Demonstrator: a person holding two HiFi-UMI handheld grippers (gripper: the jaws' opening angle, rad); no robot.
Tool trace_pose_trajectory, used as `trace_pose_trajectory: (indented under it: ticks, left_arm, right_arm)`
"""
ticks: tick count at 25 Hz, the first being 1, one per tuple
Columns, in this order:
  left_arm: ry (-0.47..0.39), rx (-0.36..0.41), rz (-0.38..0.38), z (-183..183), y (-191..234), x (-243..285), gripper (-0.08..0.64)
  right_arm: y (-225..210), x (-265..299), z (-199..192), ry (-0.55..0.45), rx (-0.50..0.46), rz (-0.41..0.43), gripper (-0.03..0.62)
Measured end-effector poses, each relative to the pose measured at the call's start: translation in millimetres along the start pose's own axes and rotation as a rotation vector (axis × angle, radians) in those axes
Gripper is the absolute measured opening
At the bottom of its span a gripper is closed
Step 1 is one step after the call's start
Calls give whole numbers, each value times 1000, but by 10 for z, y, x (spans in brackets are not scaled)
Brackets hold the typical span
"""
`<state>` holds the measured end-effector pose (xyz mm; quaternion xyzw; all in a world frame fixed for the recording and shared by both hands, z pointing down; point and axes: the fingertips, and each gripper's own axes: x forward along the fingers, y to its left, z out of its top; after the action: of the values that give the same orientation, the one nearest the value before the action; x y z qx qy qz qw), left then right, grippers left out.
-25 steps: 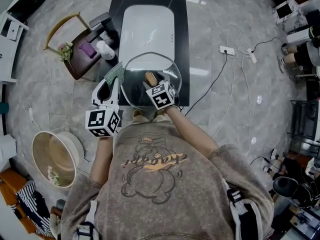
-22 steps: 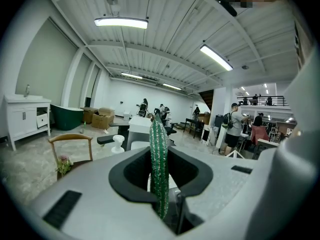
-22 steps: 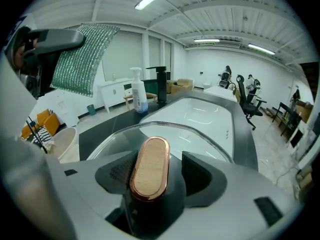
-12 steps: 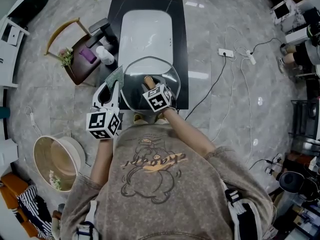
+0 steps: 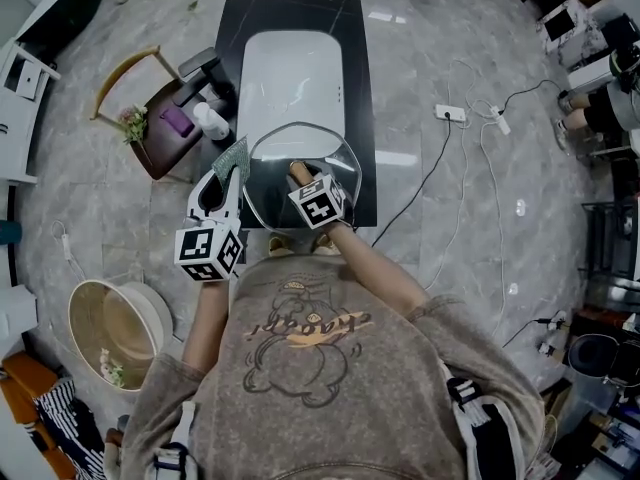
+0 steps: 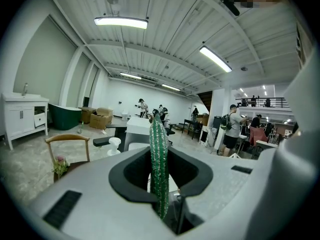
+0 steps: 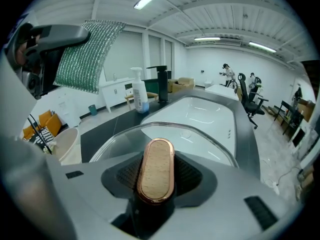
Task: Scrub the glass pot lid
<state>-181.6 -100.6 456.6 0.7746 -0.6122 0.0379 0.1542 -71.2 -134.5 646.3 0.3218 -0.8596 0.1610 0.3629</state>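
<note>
Two grippers are working close in front of the person. Nearest, the left gripper [image 5: 228, 173] is clenching a green scouring cloth [image 6: 159, 169], with its jaws pressed together on the lower edge. The cloth is standing up edge-on out of them, and its weave is glinting under the lights. Right alongside, the right gripper [image 7: 156, 184] is grasping the glass pot lid [image 5: 270, 183] by its wooden handle [image 7: 156, 171]. Its jaws have just been closing with that handle between them, and the black pads are now sitting against both long sides, only as far apart as the handle is wide. The handle is a pale wooden oval ringed in a copper-coloured band. The lid is a clear, round dome with a thin metal rim, and light is streaking across the glass. It is hanging tilted in the air, handle side facing back at the person, over the near end of the black counter [image 5: 232, 28]. The cloth is hovering just beside the lid's left edge, and from the right gripper view it is showing up and to the left, off the glass. Beyond the lid, a white basin [image 5: 295, 63] is filling the counter's middle. A soap bottle [image 7: 140, 96] and a black tap [image 7: 161, 81] are standing at its left side. Farther left on the floor, a wooden chair [image 5: 130, 68] is sitting.
</note>
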Motion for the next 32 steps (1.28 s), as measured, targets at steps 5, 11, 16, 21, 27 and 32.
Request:
trace_pose_trajectory:
  ticks: [5,11,16,21,27,32]
  left_arm:
    - [-17,3,-7,93,-2,12,87]
    - [-42,5,-23,215,-23,36,87]
    - [-68,3,-61,323,-147,142,87]
    - [-78,17,-108,389,-340,283,87]
    - [-98,43,-112,468,-412,311,87]
    - [-132,42,-100,563,-390,292,87]
  right_arm:
    - [-62,-144,100,-23,22,12,182]
    - [-235,-551,414,-111,-28,-38,182]
    - [-353,-946,637,-170,-32,-74,183]
    - [-525,-1177,681,-203,-30,-117,183]
    - [-751,-1347,755,-300,84,-93,183]
    - [-899,-1386,717,-346,197,-46,182]
